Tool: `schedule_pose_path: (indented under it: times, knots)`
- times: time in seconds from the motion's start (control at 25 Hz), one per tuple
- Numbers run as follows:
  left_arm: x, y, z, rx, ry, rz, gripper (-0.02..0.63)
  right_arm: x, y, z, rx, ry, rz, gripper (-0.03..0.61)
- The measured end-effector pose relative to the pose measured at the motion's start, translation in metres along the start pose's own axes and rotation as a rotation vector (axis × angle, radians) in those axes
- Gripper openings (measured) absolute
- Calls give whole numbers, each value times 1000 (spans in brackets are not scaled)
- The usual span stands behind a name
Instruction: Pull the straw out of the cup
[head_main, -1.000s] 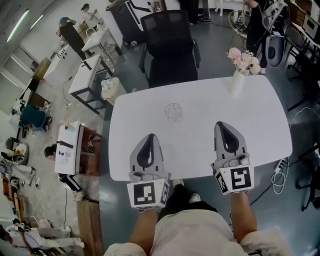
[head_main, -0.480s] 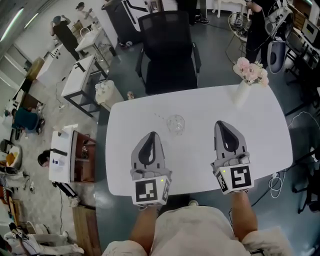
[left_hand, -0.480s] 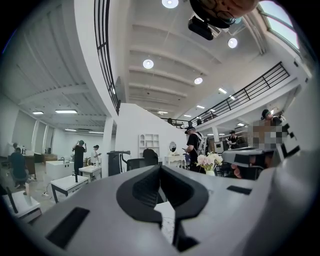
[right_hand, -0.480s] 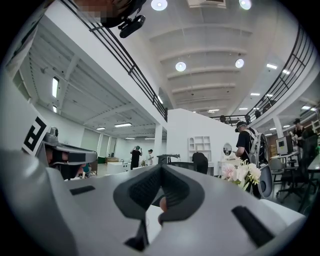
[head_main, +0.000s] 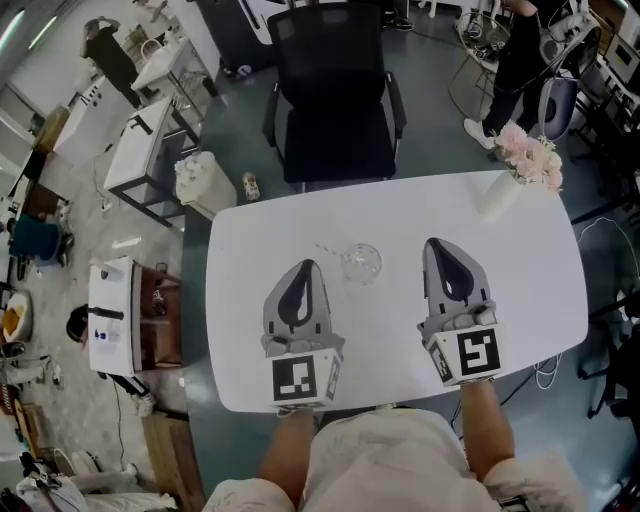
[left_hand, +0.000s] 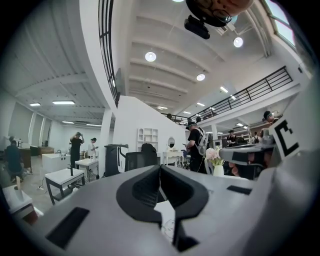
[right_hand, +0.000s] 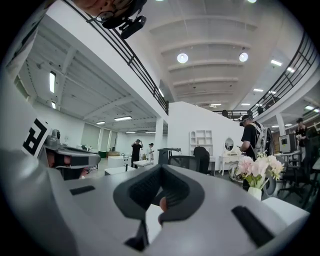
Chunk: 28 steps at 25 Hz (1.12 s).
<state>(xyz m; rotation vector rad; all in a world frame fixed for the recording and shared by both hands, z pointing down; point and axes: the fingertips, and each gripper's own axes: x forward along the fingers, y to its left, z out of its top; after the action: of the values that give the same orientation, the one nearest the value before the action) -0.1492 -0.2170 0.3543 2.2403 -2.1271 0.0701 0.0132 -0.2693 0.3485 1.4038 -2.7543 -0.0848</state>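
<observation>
Both grippers have come forward over the smooth white surface with its rounded corners, so their tips now lie about level with the cup rather than well short of it. Left of the cup, and near it, the left gripper lies level, a grey tapered shell with a dark teardrop hollow; its own view shows the two black ribbed jaws pressed together at the tips with nothing between them. A thin, pale straw slants out from the cup's left side towards that gripper, too faint to trace fully. The cup itself is clear glass, round and short, and stands upright on the surface, untouched. Right of the cup, a little farther off, the right gripper has the same shape, and its jaws also meet at the tips and hold nothing. Well beyond the cup to the right, at the surface's far corner, stands a slim white vase of soft pink flowers.
</observation>
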Motion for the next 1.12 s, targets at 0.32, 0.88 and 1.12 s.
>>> schedule_pose_path:
  times: [0.32, 0.88, 1.12]
  knots:
    - [31, 19, -26, -19, 45, -12, 6, 36, 1, -24, 17, 61, 0, 0]
    - [56, 32, -97, -161, 181, -36, 112, 62, 10, -51, 8, 130, 16, 0]
    - [63, 37, -126, -245, 233, -39, 157, 65, 14, -58, -3, 160, 16, 0]
